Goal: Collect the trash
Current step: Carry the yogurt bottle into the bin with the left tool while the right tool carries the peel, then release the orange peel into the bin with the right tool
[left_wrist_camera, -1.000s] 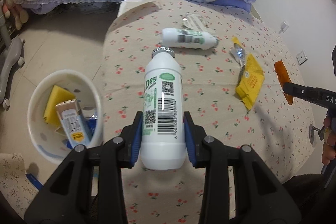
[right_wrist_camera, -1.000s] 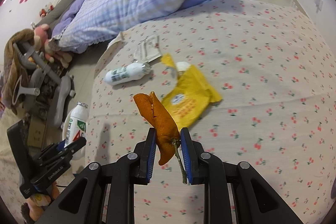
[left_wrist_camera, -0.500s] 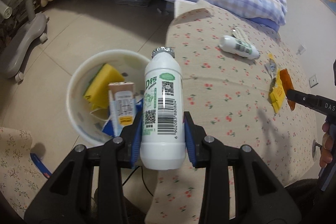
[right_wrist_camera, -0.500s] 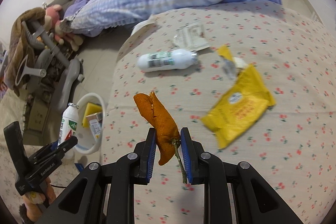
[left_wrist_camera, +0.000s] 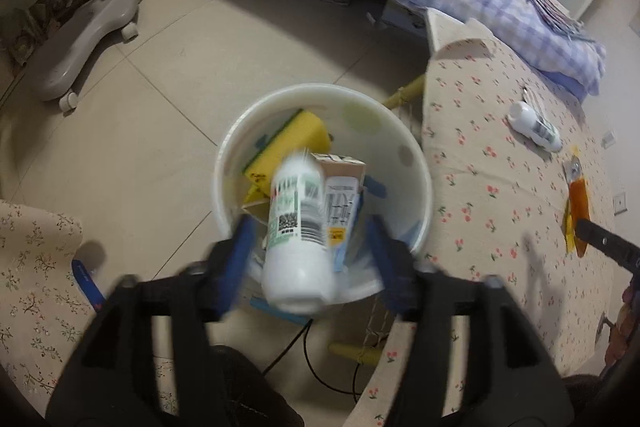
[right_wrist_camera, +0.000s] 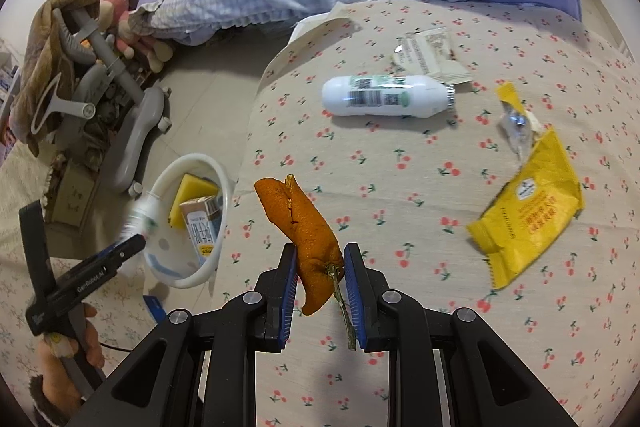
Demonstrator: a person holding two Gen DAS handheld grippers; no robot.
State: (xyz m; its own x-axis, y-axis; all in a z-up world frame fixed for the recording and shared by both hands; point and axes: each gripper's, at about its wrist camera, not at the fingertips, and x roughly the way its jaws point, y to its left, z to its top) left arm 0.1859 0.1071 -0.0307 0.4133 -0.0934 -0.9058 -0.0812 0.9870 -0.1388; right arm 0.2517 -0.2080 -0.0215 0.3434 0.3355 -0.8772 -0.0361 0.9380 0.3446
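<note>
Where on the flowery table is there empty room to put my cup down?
The near part of the table, between the yellow packet and the edge by the bin, is bare. So is the far right corner beyond the packet. It is crowded further back, where the bottle, paper wrapper and torn foil lie close together.

The left gripper (right_wrist_camera: 138,241) bears "CenRobot.AI" in white along its finger. Print on the yellow packet (right_wrist_camera: 528,223), the bottle (right_wrist_camera: 386,101) and the carton (right_wrist_camera: 202,227) is too small to read
</note>
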